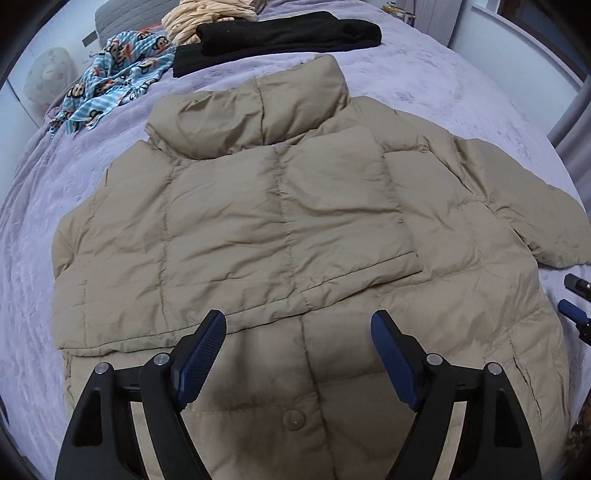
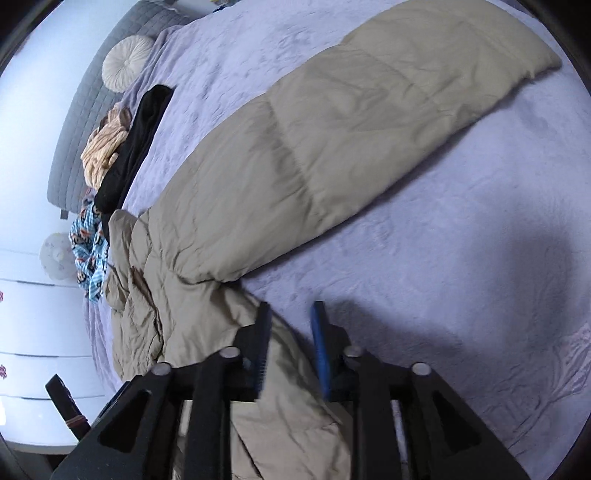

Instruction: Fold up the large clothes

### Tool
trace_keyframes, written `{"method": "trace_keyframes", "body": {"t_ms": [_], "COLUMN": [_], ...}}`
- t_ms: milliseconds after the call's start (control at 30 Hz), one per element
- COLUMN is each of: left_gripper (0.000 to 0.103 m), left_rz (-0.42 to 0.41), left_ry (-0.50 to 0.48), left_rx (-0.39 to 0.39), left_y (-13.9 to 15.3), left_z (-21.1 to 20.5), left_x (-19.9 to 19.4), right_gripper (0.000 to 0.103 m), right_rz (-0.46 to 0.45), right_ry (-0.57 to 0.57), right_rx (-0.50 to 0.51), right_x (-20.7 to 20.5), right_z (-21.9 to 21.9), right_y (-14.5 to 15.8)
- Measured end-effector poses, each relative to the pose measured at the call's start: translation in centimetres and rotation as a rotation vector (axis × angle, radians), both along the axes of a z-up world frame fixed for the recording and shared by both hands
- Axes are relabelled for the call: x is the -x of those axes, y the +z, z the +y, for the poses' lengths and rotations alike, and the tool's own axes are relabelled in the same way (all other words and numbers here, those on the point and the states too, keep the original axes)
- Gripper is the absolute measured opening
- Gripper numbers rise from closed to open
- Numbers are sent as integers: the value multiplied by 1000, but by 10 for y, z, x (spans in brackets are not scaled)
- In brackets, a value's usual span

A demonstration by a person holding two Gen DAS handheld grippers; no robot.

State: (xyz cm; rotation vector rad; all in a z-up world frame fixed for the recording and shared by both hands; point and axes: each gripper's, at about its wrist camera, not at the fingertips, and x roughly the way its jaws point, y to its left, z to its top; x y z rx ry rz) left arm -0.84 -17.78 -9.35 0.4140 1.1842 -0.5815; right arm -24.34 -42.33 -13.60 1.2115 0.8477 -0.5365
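A beige puffer jacket (image 1: 288, 221) lies flat on a lavender bedspread (image 1: 33, 266), collar toward the far end. One front panel is laid over the body, and a sleeve (image 1: 546, 221) sticks out to the right. My left gripper (image 1: 299, 317) hovers open over the jacket's lower front by a snap button (image 1: 293, 419), with nothing between its pads. In the right wrist view the sleeve (image 2: 369, 125) stretches up and to the right. My right gripper (image 2: 291, 306) stands open over the jacket's edge (image 2: 288, 398), and its pads do not press the cloth. The right gripper's fingertips (image 1: 570, 308) also show at the left wrist view's right edge.
Folded black clothes (image 1: 280, 37), a blue monkey-print cloth (image 1: 110, 77) and a peach striped garment (image 1: 199, 18) lie at the far end of the bed. A round white cushion (image 2: 125, 66) rests by the grey headboard (image 2: 81, 125). Bare bedspread (image 2: 461, 258) lies beside the sleeve.
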Motion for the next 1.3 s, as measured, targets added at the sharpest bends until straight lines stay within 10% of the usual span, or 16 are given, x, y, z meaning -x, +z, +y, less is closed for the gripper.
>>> {"method": "trace_keyframes", "body": {"t_ms": [100,400,1033,1067,1200,1300], "left_gripper": [103,103,103,103,103,103], "left_rz": [6,0,33,39,74,63], "left_ry": [-11,-33,-19,-15,2,14], "left_rx": [-17,-24,56,60,85,106], "left_y": [-4,-7,-1,0,0,6], "left_z": [-13,-41,-43,-41,-31,-22], "left_x": [5,11,8,7,2,-4], "right_gripper": [68,82,82,80,11,8], "right_rz": [-10,-72,-388,-408,-434,-460], "right_ry": [-61,-202,-572,-583,-561,-531], "right_rx": [5,14,-204,-236,-324,-280], "right_x": [16,48,70,69,58,51], "right_z": [-11,-60,-150,-151,-151,-145], "right_y": [-3,-9,-48,-51,-62,-51]}}
